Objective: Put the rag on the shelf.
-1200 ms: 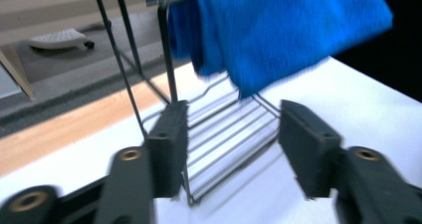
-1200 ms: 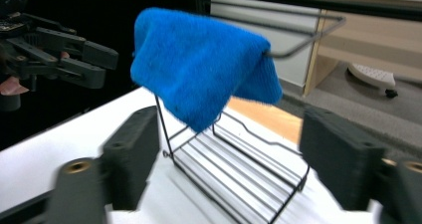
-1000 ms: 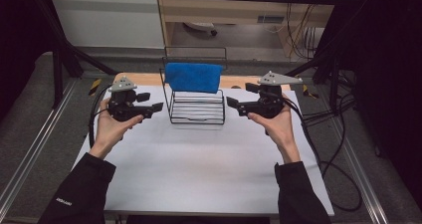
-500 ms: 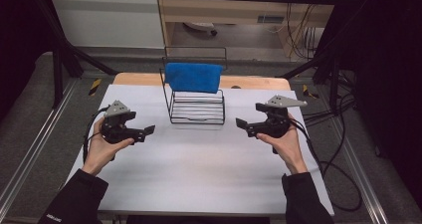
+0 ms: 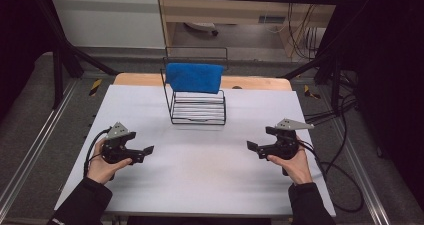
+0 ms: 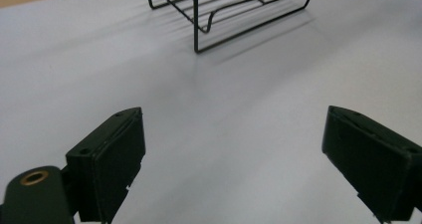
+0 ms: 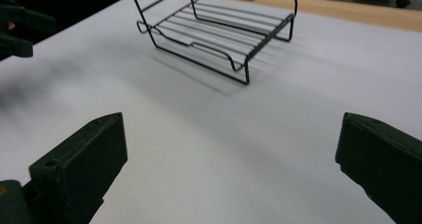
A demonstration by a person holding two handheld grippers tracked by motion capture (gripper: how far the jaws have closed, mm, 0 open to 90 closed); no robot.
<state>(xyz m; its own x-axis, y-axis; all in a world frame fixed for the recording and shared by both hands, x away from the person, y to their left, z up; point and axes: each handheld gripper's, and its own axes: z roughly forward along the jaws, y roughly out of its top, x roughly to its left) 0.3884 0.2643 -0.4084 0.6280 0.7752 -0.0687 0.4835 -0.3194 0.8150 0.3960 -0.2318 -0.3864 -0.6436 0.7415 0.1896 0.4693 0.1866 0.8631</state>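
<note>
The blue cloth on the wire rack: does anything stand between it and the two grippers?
Nothing visible does. Bare white table lies between the left gripper, the right gripper and the wire rack, where the blue cloth hangs. Both grippers are open and hold nothing.

Black sleeves cover both forearms, and each hand holds a black two-jaw tool, the left gripper (image 5: 148,150) and right gripper (image 5: 251,146), topped by grey three-cornered plates and trailing black cables.

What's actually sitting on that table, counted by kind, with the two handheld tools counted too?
Blue cloth: 1, draped over the rack's top bar
Black wire rack: 1
Handheld grippers: 2, the left gripper and the right gripper, both open and holding nothing
Total: 4
</note>
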